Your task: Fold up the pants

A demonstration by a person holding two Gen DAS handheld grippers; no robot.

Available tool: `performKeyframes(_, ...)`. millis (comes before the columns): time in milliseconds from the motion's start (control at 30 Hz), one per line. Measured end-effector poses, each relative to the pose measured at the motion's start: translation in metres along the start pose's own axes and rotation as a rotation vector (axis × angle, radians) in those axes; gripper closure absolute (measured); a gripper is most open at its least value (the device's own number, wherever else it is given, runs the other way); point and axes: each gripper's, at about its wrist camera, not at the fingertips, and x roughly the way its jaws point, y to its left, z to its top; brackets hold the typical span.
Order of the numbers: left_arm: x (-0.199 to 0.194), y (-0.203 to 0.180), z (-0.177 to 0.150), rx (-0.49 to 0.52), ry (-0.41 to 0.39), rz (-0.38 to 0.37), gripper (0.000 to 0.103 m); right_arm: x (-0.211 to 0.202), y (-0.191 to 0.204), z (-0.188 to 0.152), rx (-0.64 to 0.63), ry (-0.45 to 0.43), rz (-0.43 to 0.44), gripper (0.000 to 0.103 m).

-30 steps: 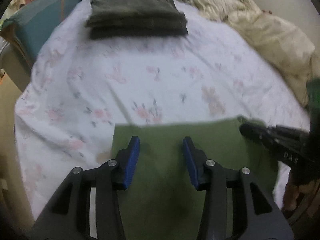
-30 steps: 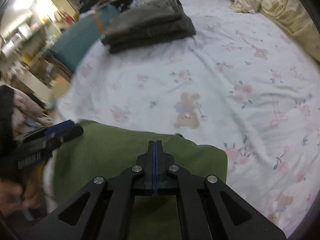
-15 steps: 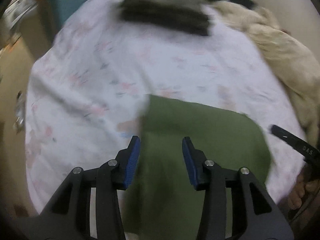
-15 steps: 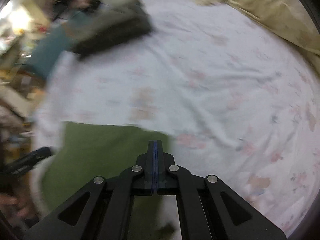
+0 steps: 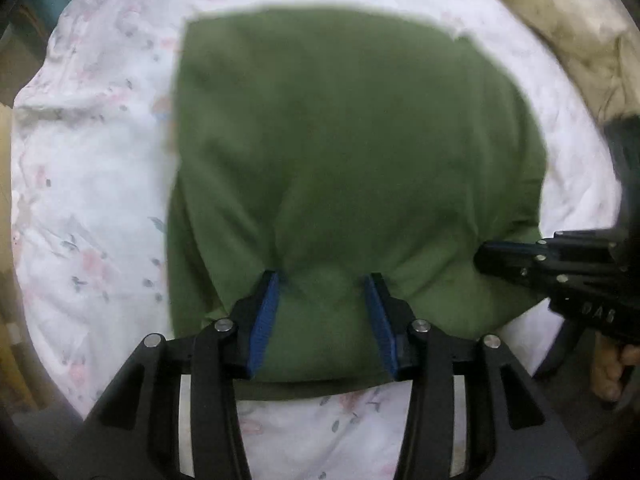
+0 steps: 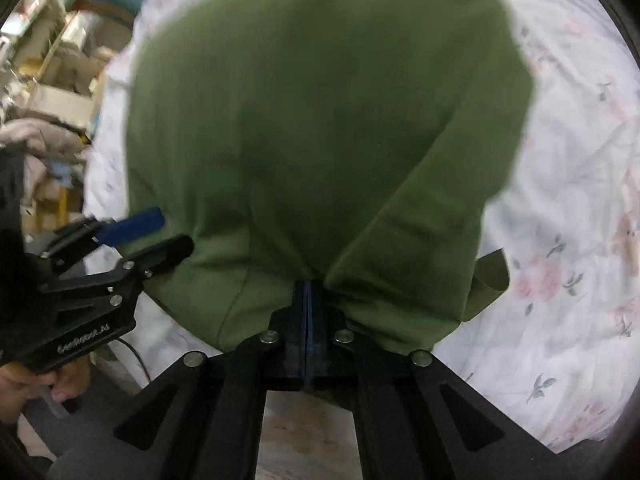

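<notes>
The green pants (image 5: 340,140) (image 6: 320,120) lie folded on a floral bed sheet (image 5: 92,200) and fill most of both views. My left gripper (image 5: 322,276) points steeply down at their near edge. Green cloth fills the gap between its blue pads and puckers at both tips. My right gripper (image 6: 306,284) is shut on the near edge further right, and creases fan out from its closed pads. Each gripper shows in the other's view: the right gripper (image 5: 480,258) at the right, the left gripper (image 6: 176,230) at the left. A green tab (image 6: 488,280) sticks out beside the right-hand fold.
A beige duvet (image 5: 560,20) is heaped at the far right of the bed. Cluttered shelves (image 6: 60,60) stand beyond the bed's left side. A person's hand (image 6: 24,384) holds the left gripper's handle. Bare floor (image 6: 304,440) shows below the bed's near edge.
Both grippers have tipped further down and drawn back toward the bed's near edge. The pants now spread over most of each view, and the dark folded pile has left view.
</notes>
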Motion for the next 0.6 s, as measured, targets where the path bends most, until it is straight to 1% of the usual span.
performKeyframes(33, -0.010, 0.005, 0.003, -0.011, -0.022, -0.021, 0.058, -0.013, -0.002, 0.000, 0.011, -0.052, 0.019, 0.098)
performKeyframes(67, -0.020, 0.012, 0.005, -0.027, -0.055, -0.038, 0.049, -0.031, -0.007, -0.001, 0.032, -0.134, 0.040, 0.095)
performKeyframes(100, -0.033, 0.021, 0.007, -0.063, -0.113, -0.050, 0.043, -0.045, -0.014, 0.000, 0.060, -0.203, 0.059, 0.094)
performKeyframes(133, -0.043, 0.032, 0.010, -0.118, -0.176, -0.035, 0.024, -0.055, -0.021, 0.001, 0.093, -0.251, 0.075, 0.093)
performKeyframes(167, -0.050, 0.044, 0.011, -0.184, -0.233, 0.000, 0.008, -0.065, -0.033, 0.002, 0.151, -0.302, 0.104, 0.079)
performKeyframes(200, -0.053, 0.054, 0.012, -0.235, -0.267, 0.023, 0.005, -0.069, -0.043, 0.003, 0.197, -0.326, 0.120, 0.041)
performKeyframes(233, -0.052, 0.065, 0.013, -0.285, -0.278, 0.034, 0.003, -0.072, -0.055, 0.001, 0.259, -0.351, 0.133, 0.024)
performKeyframes(267, -0.044, 0.073, 0.015, -0.318, -0.246, 0.024, 0.003, -0.070, -0.065, 0.001, 0.304, -0.363, 0.141, 0.009)
performKeyframes(300, -0.031, 0.080, 0.018, -0.351, -0.190, -0.011, 0.003, -0.065, -0.075, 0.003, 0.340, -0.349, 0.139, 0.009)
performKeyframes(367, -0.009, 0.090, 0.018, -0.413, -0.118, -0.086, 0.003, -0.048, -0.089, 0.008, 0.384, -0.306, 0.140, 0.009)
performKeyframes(400, 0.002, 0.094, 0.017, -0.444, -0.087, -0.119, 0.003, -0.041, -0.096, 0.008, 0.410, -0.288, 0.167, 0.009)
performKeyframes(467, 0.016, 0.087, 0.011, -0.456, -0.023, -0.182, 0.003, -0.023, -0.099, 0.008, 0.438, -0.233, 0.228, 0.009)
performKeyframes(500, 0.021, 0.084, 0.011, -0.435, -0.008, -0.198, 0.003, -0.009, -0.096, 0.011, 0.427, -0.186, 0.234, 0.009)
performKeyframes(533, 0.020, 0.079, 0.011, -0.403, -0.014, -0.197, 0.007, -0.004, -0.093, 0.010, 0.405, -0.158, 0.230, 0.009)
performKeyframes(567, 0.016, 0.075, 0.017, -0.369, -0.023, -0.212, 0.023, 0.001, -0.090, 0.009, 0.374, -0.135, 0.222, 0.009)
performKeyframes(600, 0.016, 0.076, 0.019, -0.352, -0.023, -0.238, 0.033, 0.005, -0.081, 0.008, 0.318, -0.120, 0.206, 0.009)
